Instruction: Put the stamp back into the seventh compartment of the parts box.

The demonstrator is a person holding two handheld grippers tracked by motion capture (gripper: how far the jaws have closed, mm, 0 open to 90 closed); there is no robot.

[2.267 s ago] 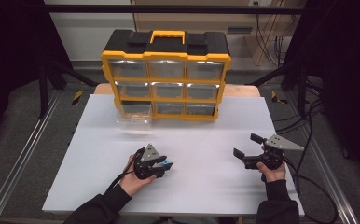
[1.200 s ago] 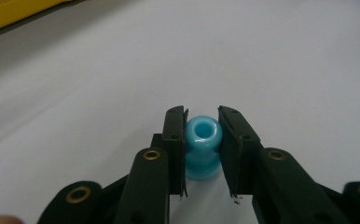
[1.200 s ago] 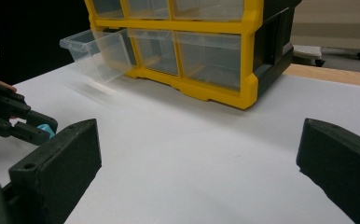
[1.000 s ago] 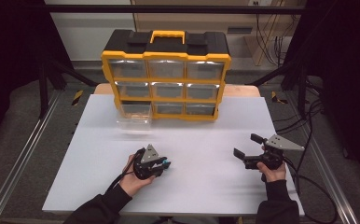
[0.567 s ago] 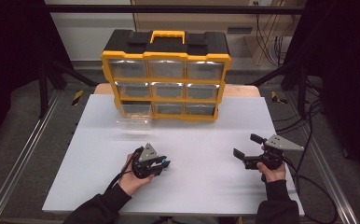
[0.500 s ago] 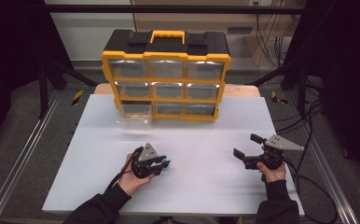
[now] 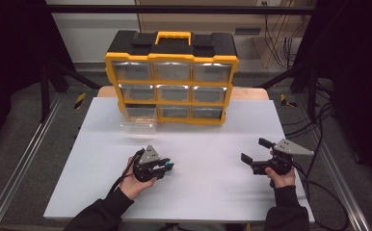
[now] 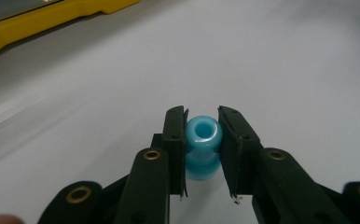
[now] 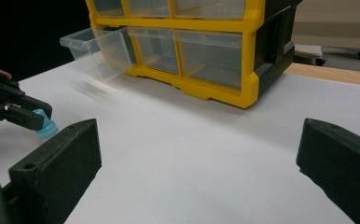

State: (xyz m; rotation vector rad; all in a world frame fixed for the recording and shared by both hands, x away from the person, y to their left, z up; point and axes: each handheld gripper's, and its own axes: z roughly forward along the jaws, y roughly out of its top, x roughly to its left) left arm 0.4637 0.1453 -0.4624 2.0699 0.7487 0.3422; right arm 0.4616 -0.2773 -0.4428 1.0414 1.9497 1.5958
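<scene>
White counter (image 7: 198, 202) spread wide, yellow-and-black drawer cabinet (image 7: 171, 77) standing at its far edge. Bottom-left clear drawer (image 7: 138, 118) pulled out toward the near side, apparently empty and ready to receive. Right tongs (image 7: 256, 156) resting near the right edge of the counter, spread wide, nothing between the jaws. Left tongs (image 8: 201, 154) low over the counter left of centre, narrowed onto a small blue bead (image 8: 202, 147), pads pressed on both flanks, hole end facing out toward the tips.

Likely step in hand: carrying the bead to the open drawer, well apart from it yet.

Risks from here, judged only from the grip:
- Rounded, glossy and waisted, so prone to squirting forward out of the pads if squeezed harder or jolted.
- Held near the pad tips, little margin; a tilt of the wrist could roll it free across the smooth counter.
- Drawer walls clear and hard to read; release too early could bounce the bead off the rim.
</scene>
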